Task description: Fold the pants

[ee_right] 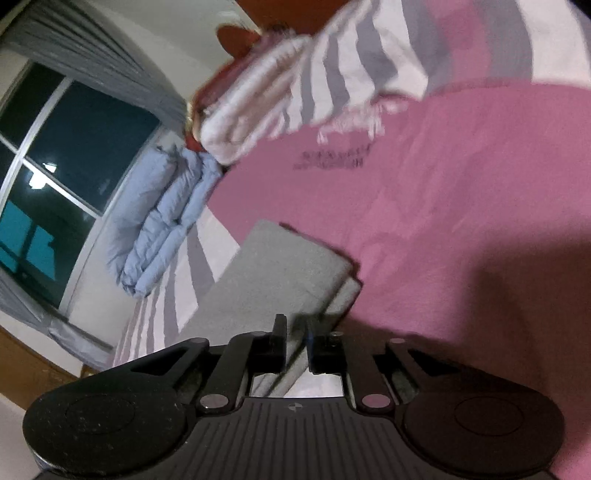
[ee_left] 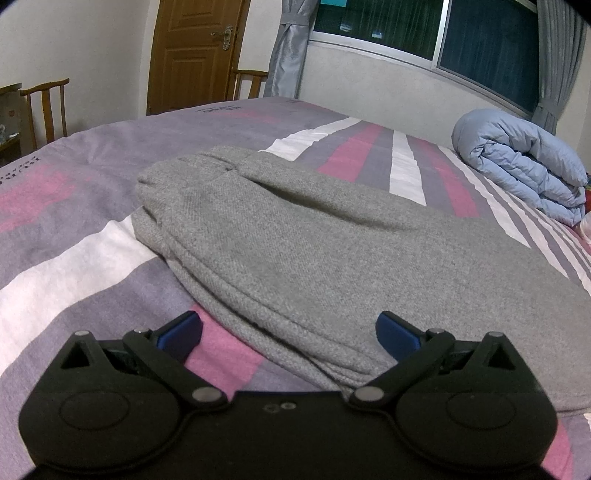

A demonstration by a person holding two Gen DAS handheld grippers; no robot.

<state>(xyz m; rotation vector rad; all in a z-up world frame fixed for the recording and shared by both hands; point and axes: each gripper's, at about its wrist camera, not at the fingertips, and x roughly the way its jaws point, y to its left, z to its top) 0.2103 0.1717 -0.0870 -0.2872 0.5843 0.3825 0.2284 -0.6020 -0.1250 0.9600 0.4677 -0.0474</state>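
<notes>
Striped bedcover [ee_left: 92, 229], pink, purple and white, fills the lower and middle frame. Folded blue quilt [ee_left: 524, 162] lies at the right edge, below the window [ee_left: 406, 26]. Grey curtain [ee_left: 290, 48], tied, hangs at top centre. Wooden door [ee_left: 192, 51] stands upper left. Chair [ee_left: 46, 107] at far left; second chair [ee_left: 249, 83] beside the door.
</notes>
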